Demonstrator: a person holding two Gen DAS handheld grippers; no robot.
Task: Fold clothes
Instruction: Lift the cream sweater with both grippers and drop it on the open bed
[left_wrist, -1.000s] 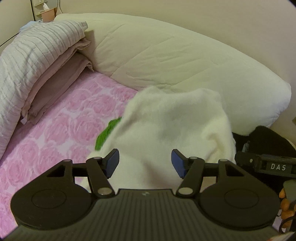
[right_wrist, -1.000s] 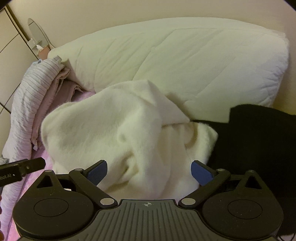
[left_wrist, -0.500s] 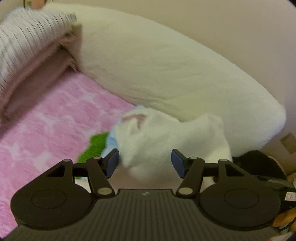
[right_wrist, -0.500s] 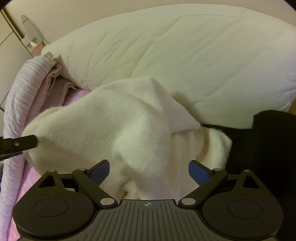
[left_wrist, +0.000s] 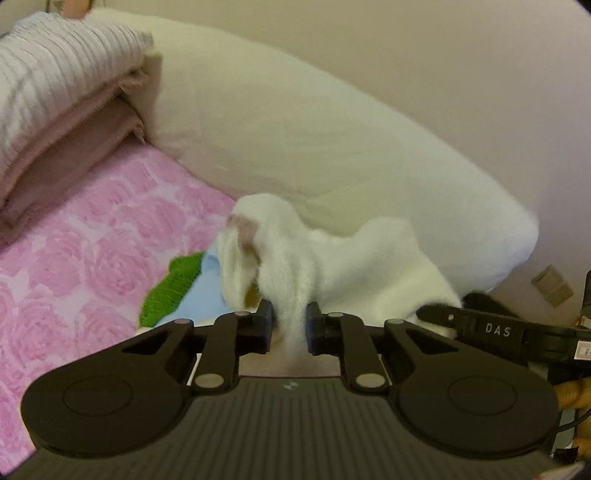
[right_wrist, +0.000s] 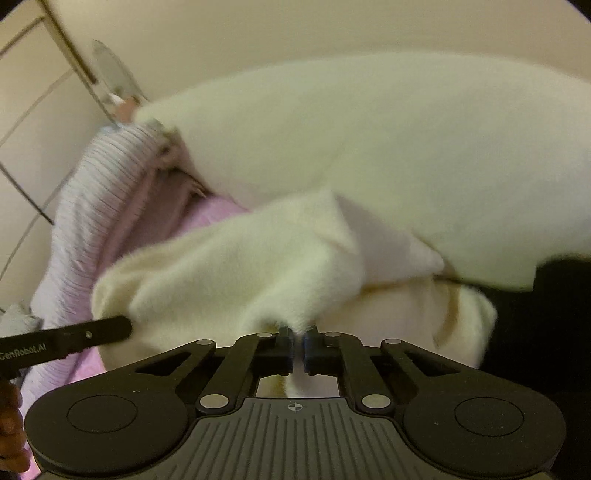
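Observation:
A fluffy cream-white garment (left_wrist: 332, 258) lies bunched on the bed in front of a big white duvet. My left gripper (left_wrist: 289, 325) is shut on a fold of it, and the cloth runs up between the pads. In the right wrist view my right gripper (right_wrist: 298, 345) is shut on another fold of the same cream garment (right_wrist: 240, 273). A finger of the right gripper (left_wrist: 480, 326) shows at the right of the left wrist view, and a finger of the left gripper (right_wrist: 66, 341) shows at the left of the right wrist view.
A green cloth (left_wrist: 170, 288) and a light blue cloth (left_wrist: 203, 291) lie under the garment on the pink rose bedsheet (left_wrist: 74, 266). A white duvet (left_wrist: 314, 147) lies behind. Folded striped and mauve bedding (left_wrist: 55, 103) is stacked at the left. A black garment (right_wrist: 546, 314) lies at the right.
Both grippers have closed on folds of the cream garment. The garment is now pulled up and bunched, uncovering the blue and green cloths beneath.

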